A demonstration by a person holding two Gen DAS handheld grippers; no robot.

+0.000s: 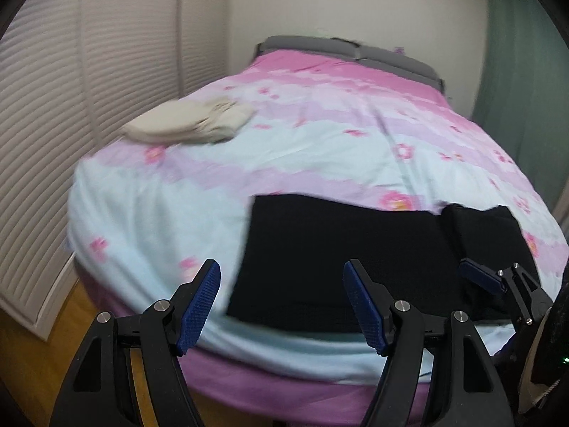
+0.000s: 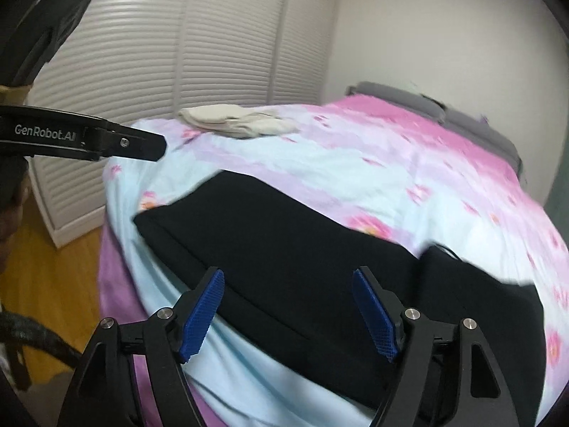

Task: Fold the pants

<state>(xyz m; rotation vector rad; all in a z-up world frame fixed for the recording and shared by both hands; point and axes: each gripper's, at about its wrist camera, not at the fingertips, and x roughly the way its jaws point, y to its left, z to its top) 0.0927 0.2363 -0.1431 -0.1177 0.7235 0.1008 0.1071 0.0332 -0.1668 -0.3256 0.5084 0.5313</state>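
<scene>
Black pants lie folded flat near the front edge of the bed, with a bunched part at their right end. They also show in the right wrist view. My left gripper is open and empty, held above the bed's front edge over the left end of the pants. My right gripper is open and empty, above the near edge of the pants. The right gripper's tip shows in the left wrist view. The left gripper's arm shows in the right wrist view.
The bed has a pink and light blue floral cover. A folded cream garment lies at its far left; it also shows in the right wrist view. White louvred closet doors stand at left. Wooden floor lies below.
</scene>
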